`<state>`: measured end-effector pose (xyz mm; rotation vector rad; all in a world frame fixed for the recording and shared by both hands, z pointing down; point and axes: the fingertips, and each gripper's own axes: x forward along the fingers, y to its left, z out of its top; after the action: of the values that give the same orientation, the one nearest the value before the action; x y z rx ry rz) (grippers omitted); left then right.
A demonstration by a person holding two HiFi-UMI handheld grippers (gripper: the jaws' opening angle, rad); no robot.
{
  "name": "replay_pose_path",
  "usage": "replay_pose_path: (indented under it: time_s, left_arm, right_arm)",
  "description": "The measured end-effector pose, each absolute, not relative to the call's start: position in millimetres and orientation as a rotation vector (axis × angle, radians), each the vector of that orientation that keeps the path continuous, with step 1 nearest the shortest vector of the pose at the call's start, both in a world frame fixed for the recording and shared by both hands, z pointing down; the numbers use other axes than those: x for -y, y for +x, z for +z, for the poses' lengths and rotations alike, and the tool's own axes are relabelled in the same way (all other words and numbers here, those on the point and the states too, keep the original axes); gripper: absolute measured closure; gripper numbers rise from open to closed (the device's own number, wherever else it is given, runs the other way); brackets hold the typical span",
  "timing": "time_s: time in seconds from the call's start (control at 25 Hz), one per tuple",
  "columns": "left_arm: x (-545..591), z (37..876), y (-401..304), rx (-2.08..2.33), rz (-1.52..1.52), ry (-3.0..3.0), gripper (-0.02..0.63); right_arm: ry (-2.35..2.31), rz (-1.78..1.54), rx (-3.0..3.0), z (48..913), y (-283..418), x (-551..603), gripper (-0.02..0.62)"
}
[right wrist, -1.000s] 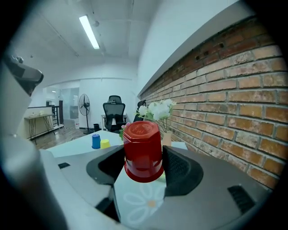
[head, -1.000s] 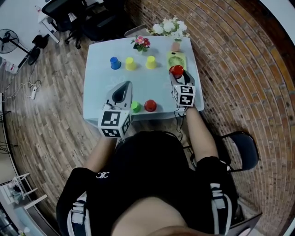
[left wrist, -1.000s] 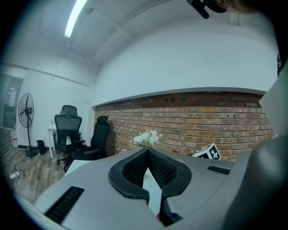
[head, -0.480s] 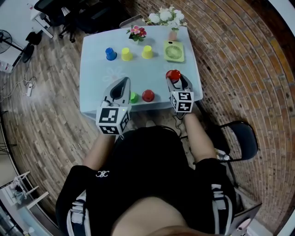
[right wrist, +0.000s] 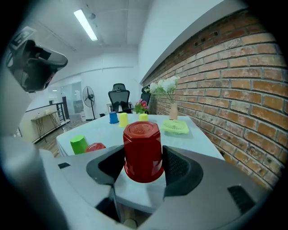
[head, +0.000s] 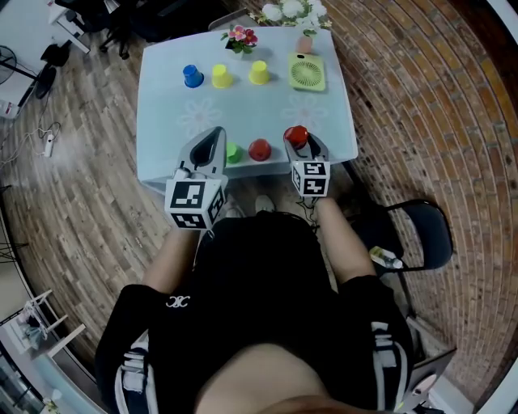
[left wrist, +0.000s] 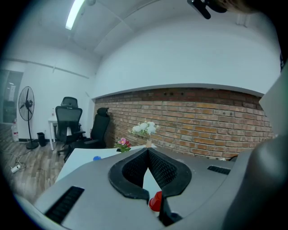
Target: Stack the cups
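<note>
Right gripper (head: pixel 297 141): jaws part-way apart and clamped on a red cup (right wrist: pixel 142 148), one pad against each side of its wall. Cup is inverted, base up, mouth down. In the head view it sits over the near right part of the pale blue table (head: pixel 170 121), close to the front edge (whether its rim touches the tabletop cannot be told).

Left gripper (left wrist: pixel 147 150): jaw tips pressed together, nothing held between them. It hangs over the near left part of the table, pointing away from the person.

Loose cups, all inverted:
- green cup (head: pixel 233 151), just beside the left gripper's tip, near the front edge
- second red cup (head: pixel 260 149), just right of the green one and apart from it, between the two grippers
- blue cup (head: pixel 192 76), far left of the back row
- two yellow cups (head: pixel 221 76) and (head: pixel 259 73), to the right of the blue one, each standing apart

Other items on the far side: small light-green fan (head: pixel 307 71) lying flat at the right, pink flowers (head: pixel 238 36), white flowers (head: pixel 295 12) at the back edge. No cup is stacked on another.
</note>
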<state>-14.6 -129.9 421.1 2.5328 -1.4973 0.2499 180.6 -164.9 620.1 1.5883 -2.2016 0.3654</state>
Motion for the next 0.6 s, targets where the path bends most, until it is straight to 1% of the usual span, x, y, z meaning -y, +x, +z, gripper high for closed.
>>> replay_pose_path:
  time_s: [0.24, 0.6]
  left_arm:
    - [122, 422, -23, 1.518, 0.265, 2.516, 0.603]
    - [115, 421, -35, 1.557, 0.273, 2.496, 0.603]
  right_arm:
    - [1.544, 0.426, 2.158, 654, 174, 152, 0.339]
    - [1.524, 0.467, 2.106, 683, 171, 145, 0.339]
